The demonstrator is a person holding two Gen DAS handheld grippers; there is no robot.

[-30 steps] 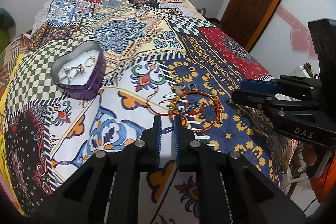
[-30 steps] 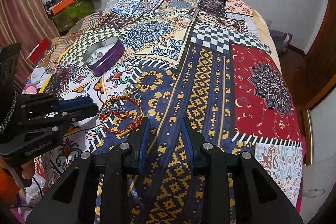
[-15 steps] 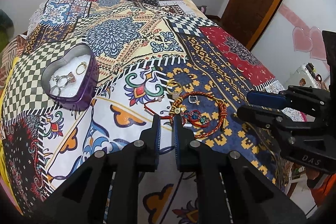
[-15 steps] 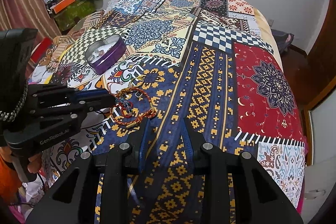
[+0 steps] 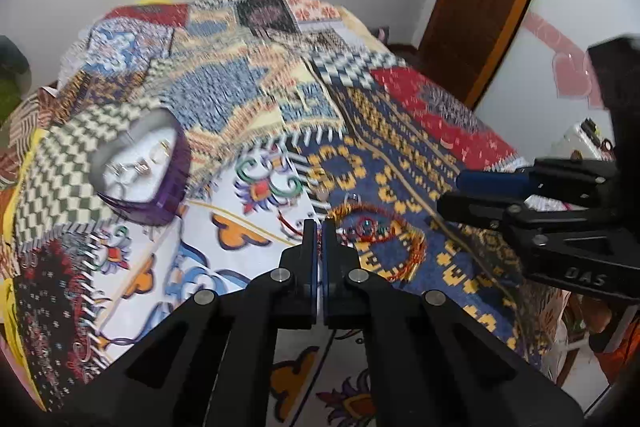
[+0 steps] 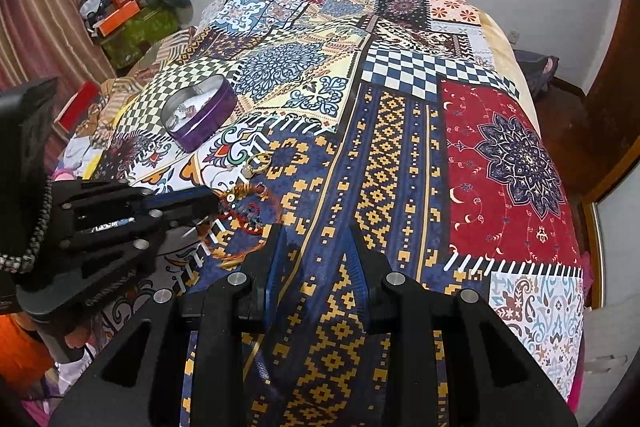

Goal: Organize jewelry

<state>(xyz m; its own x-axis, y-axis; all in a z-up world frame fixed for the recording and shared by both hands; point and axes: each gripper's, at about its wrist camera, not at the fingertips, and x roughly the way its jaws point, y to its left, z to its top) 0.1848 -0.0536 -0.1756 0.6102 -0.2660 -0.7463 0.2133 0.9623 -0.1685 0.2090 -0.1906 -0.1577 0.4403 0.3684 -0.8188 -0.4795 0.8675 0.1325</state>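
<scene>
A tangle of red and orange cord bracelets (image 5: 380, 239) (image 6: 244, 215) lies on the patterned bedspread (image 6: 400, 147). My left gripper (image 5: 319, 227) (image 6: 212, 197) is at the tangle's left edge, jaws together, with a sliver of red cord pinched between the pads. A purple heart-shaped tin (image 5: 176, 183) (image 6: 208, 123) holding rings sits farther back on the left. A gold ring (image 6: 260, 161) lies on the cloth between the tin and the bracelets. My right gripper (image 6: 316, 239) (image 5: 448, 195) hovers just right of the bracelets, partly open, with only cloth between its fingers.
The bedspread drops off at the near and right edges. A brown door (image 5: 480, 7) stands beyond the bed on the right. Boxes and bags (image 6: 132, 15) are piled by the striped curtain at the far left.
My left gripper has drawn in on the bracelets' left edge and its small gap has closed over the red cord. The right gripper has stayed where it was.
</scene>
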